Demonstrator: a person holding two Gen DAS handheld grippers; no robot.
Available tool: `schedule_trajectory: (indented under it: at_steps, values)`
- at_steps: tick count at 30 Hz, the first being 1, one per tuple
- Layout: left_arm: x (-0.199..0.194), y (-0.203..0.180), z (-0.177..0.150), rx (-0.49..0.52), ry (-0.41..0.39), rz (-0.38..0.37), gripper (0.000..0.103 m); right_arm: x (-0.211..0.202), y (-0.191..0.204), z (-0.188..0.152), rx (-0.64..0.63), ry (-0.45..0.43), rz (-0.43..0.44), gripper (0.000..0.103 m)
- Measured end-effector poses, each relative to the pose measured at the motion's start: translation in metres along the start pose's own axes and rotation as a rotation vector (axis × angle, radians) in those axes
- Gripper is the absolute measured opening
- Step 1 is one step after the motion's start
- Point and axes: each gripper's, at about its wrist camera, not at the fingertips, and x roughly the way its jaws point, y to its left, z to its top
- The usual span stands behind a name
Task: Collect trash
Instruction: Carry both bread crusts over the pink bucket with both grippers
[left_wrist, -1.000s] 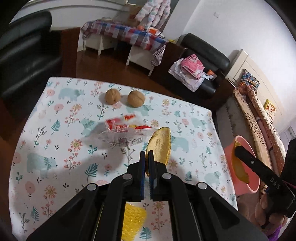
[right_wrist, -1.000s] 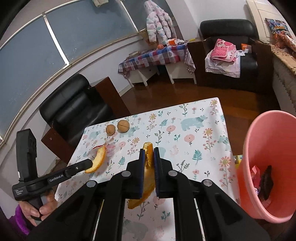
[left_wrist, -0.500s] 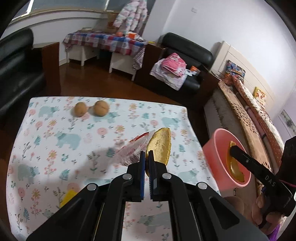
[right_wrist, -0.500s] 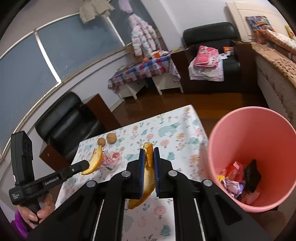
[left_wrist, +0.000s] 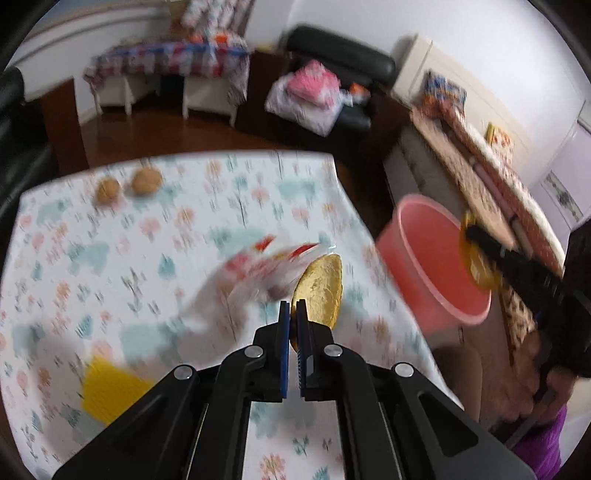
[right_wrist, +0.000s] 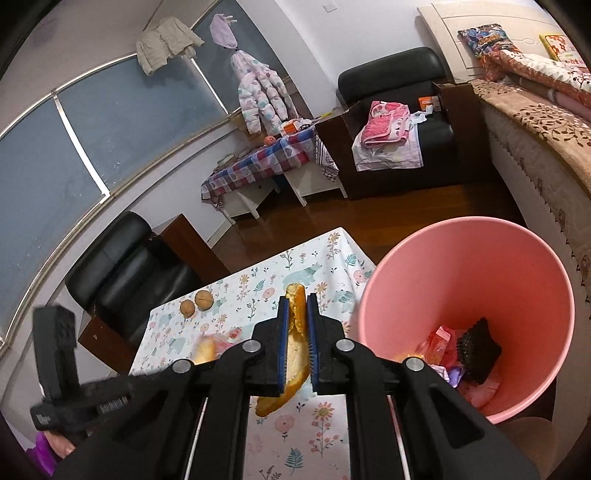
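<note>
Pink bin (right_wrist: 480, 280) stands just beside the table edge (right_wrist: 354, 251).

The left gripper (left_wrist: 291, 312) points steeply downward with its jaws pinched nearly together, clamped on a yellow peel (left_wrist: 320, 288) that sticks up past the blue pads (left_wrist: 283, 332). The right gripper (right_wrist: 296, 306) tilts down more gently (its black body also shows at the right edge of the left wrist view), jaws likewise squeezed on an orange-yellow peel (right_wrist: 295, 343) hanging below them. A hand (left_wrist: 535, 384) with a purple sleeve (left_wrist: 543, 446) grips the right tool's handle.
</note>
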Motion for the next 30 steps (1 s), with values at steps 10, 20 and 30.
schedule_trajectory:
  at_steps: [10, 20, 30]
  values:
    - [0.029, -0.004, -0.034, 0.045, 0.148, 0.01, 0.003, -0.002, -0.005, -0.001, 0.011, 0.004, -0.005, 0.01]
    - [0.011, -0.035, -0.025, 0.142, 0.082, -0.046, 0.003, -0.01, -0.008, 0.002, 0.009, -0.023, -0.029, 0.01]
    - [0.0, -0.083, 0.027, 0.168, -0.054, -0.113, 0.003, -0.028, -0.034, 0.01, 0.046, -0.089, -0.105, 0.01]
